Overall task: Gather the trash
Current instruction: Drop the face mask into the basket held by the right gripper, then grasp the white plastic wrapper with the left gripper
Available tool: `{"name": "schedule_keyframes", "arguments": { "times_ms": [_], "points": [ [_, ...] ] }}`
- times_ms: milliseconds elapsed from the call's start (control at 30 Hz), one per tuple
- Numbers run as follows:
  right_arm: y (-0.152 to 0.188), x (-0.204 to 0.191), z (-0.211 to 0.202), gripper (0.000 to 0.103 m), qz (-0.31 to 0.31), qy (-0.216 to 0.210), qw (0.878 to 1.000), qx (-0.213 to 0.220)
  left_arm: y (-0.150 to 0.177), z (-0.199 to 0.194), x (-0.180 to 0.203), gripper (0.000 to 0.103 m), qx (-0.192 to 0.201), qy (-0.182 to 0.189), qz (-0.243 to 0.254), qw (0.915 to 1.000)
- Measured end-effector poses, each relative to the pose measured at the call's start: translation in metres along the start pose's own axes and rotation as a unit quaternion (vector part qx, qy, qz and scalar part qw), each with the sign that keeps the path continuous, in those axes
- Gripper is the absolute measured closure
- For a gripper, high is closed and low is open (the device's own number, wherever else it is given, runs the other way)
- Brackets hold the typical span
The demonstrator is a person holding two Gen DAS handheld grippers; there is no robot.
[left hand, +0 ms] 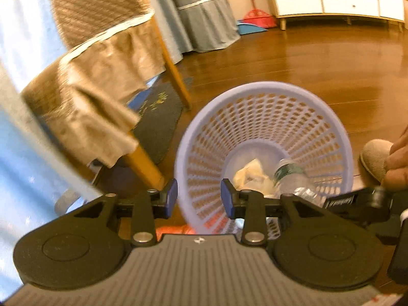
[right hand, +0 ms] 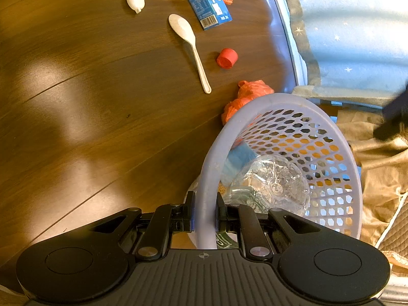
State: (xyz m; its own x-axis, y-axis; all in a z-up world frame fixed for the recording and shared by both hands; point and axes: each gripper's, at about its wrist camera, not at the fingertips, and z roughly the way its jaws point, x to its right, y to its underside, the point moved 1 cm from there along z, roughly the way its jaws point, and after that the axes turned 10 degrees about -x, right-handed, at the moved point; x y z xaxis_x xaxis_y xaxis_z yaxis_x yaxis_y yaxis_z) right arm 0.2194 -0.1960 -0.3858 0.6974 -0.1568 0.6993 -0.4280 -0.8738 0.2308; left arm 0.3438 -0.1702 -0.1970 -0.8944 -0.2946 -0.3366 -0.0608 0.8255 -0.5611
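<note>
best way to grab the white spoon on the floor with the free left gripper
Grip the white spoon on its thin straight handle, near the middle, coming from above with the fingers across the handle. It lies flat on the wooden floor, so the wide bowl would likely be too broad and shallow to pinch. The left gripper is open; the right gripper holds the basket rim.
</note>
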Motion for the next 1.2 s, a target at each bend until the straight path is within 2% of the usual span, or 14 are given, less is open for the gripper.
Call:
{"name": "schedule_keyframes", "arguments": {
  "times_ms": [267, 467, 667, 933, 1200],
  "points": [
    [0.002, -0.003, -0.002, 0.093, -0.001, 0.001, 1.0, 0.0, 0.058, -0.016, -0.032, 0.07, -0.039, -0.03, -0.078, 0.9957],
    [0.0, -0.004, 0.001, 0.093, -0.005, 0.003, 1.0, 0.0, 0.118, -0.027, -0.054, 0.07, -0.078, -0.051, -0.147, 0.9847],
    [0.001, 0.001, 0.005, 0.093, -0.001, 0.009, 1.0, -0.006, 0.173, -0.03, -0.058, 0.068, -0.116, -0.064, -0.176, 0.9754],
    [0.003, 0.002, 0.009, 0.093, -0.001, 0.01, 1.0, -0.012, 0.23, -0.017, -0.023, 0.067, -0.175, -0.039, -0.157, 0.9712],
    [0.004, 0.001, 0.01, 0.093, -0.004, 0.01, 1.0, -0.012, 0.26, 0.009, 0.017, 0.067, -0.205, 0.011, -0.122, 0.971]
  ]
}}
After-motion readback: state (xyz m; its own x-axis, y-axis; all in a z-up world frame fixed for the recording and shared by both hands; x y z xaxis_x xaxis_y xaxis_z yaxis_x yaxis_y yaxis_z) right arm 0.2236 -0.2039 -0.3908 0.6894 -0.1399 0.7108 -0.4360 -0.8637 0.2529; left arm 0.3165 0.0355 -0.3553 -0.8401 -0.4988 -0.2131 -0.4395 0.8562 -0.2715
